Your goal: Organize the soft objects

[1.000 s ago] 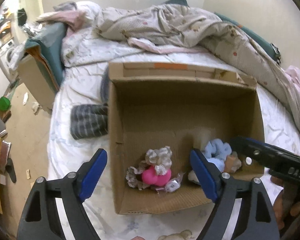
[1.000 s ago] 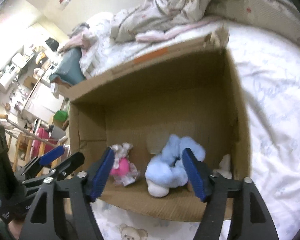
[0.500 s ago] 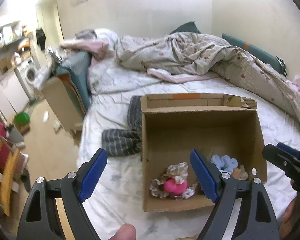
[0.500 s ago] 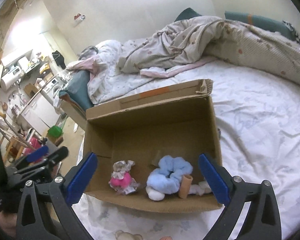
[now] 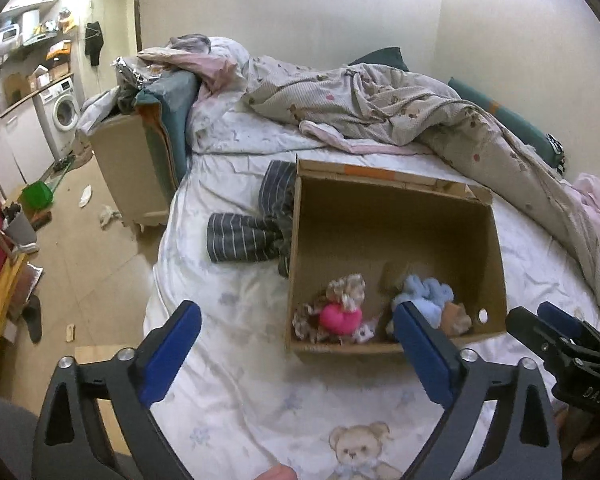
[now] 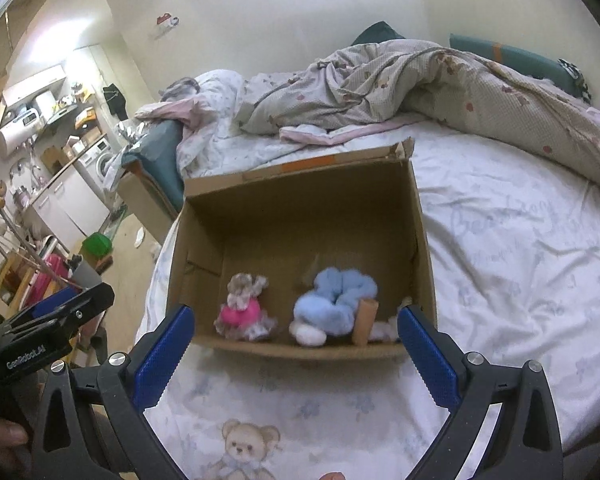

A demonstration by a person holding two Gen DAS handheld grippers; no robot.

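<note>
An open cardboard box lies on the bed. Inside, near its front wall, sit a small doll in a pink dress and a light blue plush toy, with a tan tube and a white scrap beside it. My left gripper hovers over the sheet in front of the box's left corner, its jaws opening with nothing between them. My right gripper hangs open and empty in front of the box. Each gripper shows at the edge of the other's view.
A striped grey garment lies left of the box. A rumpled quilt and pillows cover the bed's far side. The sheet has a teddy bear print. Left of the bed are a wooden cabinet, floor clutter and a washing machine.
Both grippers have pulled back and up from inside the box, so it looks smaller. The right jaws spread wide off the blue plush, which stays in the box. The left jaws widened slightly.
</note>
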